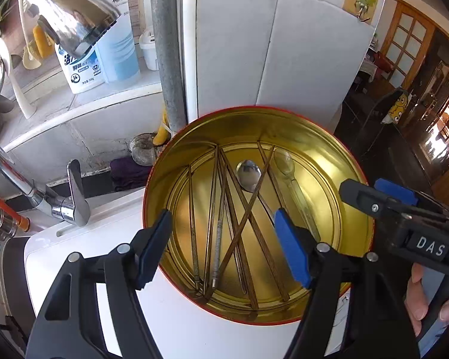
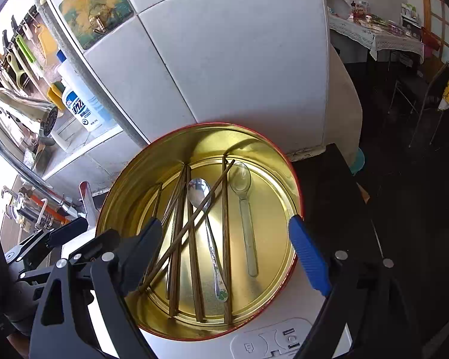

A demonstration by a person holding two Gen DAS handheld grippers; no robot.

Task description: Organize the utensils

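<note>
While both the left gripper [image 1: 221, 248] and right gripper [image 2: 233, 257] hang wide apart and empty over the tin [image 2: 128, 179], any pick among the crossed chopsticks [image 2: 191, 224] should take the topmost one.

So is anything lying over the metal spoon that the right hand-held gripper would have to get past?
Yes: one wooden chopstick lies diagonally across the metal spoon just below its bowl. The right hand-held gripper hovers open above the tin.

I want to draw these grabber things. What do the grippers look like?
Both the left gripper and the right gripper have black plastic arms with round silver pins and long blue ribbed pads on the fingers. One has a label reading DAS.
</note>
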